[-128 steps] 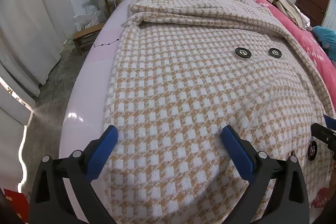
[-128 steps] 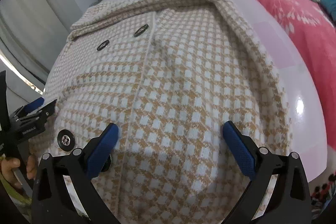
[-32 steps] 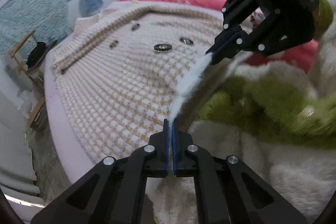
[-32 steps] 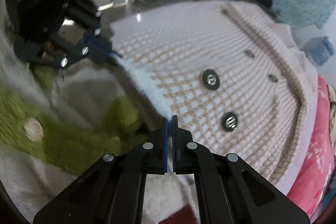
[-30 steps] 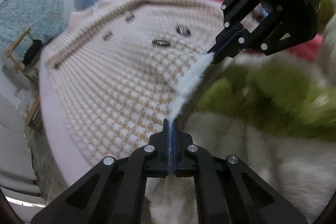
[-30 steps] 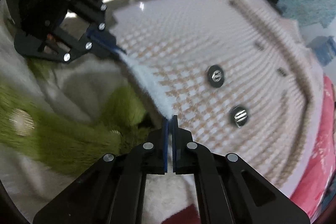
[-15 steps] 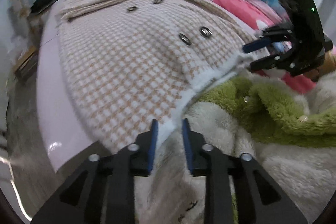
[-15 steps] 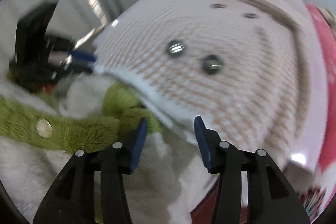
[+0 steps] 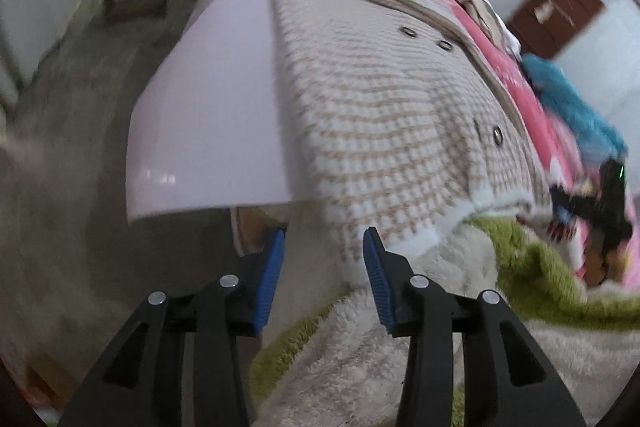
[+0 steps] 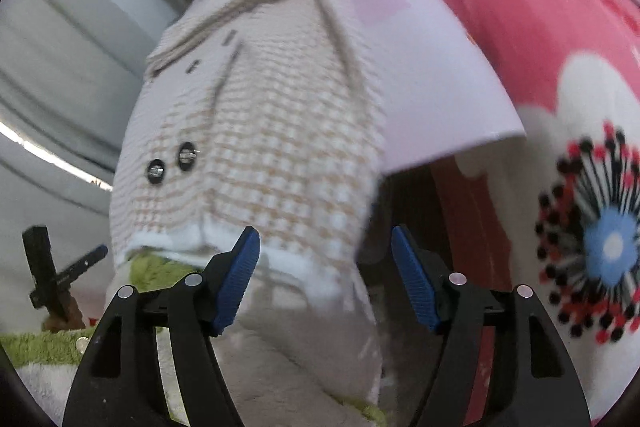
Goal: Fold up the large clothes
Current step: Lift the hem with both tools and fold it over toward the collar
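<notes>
Both grippers' jaws opening, empty — checked coat [image 9: 384, 115] lies flat.

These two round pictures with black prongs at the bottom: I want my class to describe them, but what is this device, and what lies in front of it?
A person holds a two-finger tool in each hand, and a wide-angle camera on each looks along its fingers. One picture is from the left gripper, the other from the right gripper. Both have blue pads; their jaws are opening and hold nothing. Ahead lies a checked coat with dark buttons, spread on a pale table, its white hem hanging over the near edge. Below is fluffy white and green fabric. A pink flowered blanket lies beside the table.
</notes>
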The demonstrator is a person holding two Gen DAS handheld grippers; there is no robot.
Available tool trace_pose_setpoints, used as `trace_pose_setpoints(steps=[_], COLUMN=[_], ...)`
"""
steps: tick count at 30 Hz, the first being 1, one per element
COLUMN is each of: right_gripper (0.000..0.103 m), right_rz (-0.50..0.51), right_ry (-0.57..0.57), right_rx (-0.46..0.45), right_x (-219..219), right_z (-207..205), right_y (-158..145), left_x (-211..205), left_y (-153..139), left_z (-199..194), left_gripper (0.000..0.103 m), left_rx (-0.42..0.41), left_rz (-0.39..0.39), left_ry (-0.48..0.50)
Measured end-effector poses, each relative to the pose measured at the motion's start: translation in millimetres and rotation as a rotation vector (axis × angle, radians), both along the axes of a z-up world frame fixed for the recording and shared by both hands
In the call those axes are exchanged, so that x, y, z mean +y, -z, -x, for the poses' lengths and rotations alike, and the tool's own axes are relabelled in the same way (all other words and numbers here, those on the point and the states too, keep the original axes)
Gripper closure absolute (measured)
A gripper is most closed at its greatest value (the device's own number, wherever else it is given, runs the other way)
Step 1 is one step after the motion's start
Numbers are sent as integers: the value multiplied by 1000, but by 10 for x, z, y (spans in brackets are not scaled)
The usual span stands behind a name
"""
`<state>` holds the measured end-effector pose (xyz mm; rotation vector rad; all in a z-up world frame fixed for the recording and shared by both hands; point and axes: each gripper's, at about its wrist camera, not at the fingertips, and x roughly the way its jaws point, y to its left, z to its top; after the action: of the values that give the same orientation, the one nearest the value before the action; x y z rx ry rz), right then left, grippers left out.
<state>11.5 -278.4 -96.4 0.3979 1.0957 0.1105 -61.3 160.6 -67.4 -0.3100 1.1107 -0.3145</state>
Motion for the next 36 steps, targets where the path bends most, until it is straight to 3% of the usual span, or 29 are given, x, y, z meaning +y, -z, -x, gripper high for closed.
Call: trace_pose_setpoints(steps=[11, 15, 17, 19, 21, 23, 27, 32, 36], right_gripper=[37, 38, 45, 54, 69, 94, 97, 98, 98], right_rz=[-180, -215, -242, -286, -324, -342, -281, -331, -362], right_ry=[49, 27, 23, 24, 18, -8, -65, -50, -38], right_rx=[47, 43, 42, 45, 43, 30, -66, -199, -275], right_x=[-126, -99, -108, -142, -144, -127, -52, -137, -202], right_z=[45, 36, 23, 37, 45, 76, 203, 287, 262], right_y=[345, 449, 502, 554, 581, 544, 244, -122, -338], left_x=[2, -45, -57, -65, -79, -141, -192, -199, -237], left_y=[360, 460, 490, 489, 449, 377, 108, -269, -542], left_z=[-49, -88, -100, -94, -68, -40, 57, 18, -157], left_gripper=[62, 63, 63, 72, 79, 90, 93, 94, 94], left_rx=[119, 143, 153, 152, 136, 109, 27, -70, -150], left_rz=[293, 312, 319, 319, 296, 263, 263, 353, 355], left_ry=[-57, -72, -77, -78, -65, -44, -21, -20, -34])
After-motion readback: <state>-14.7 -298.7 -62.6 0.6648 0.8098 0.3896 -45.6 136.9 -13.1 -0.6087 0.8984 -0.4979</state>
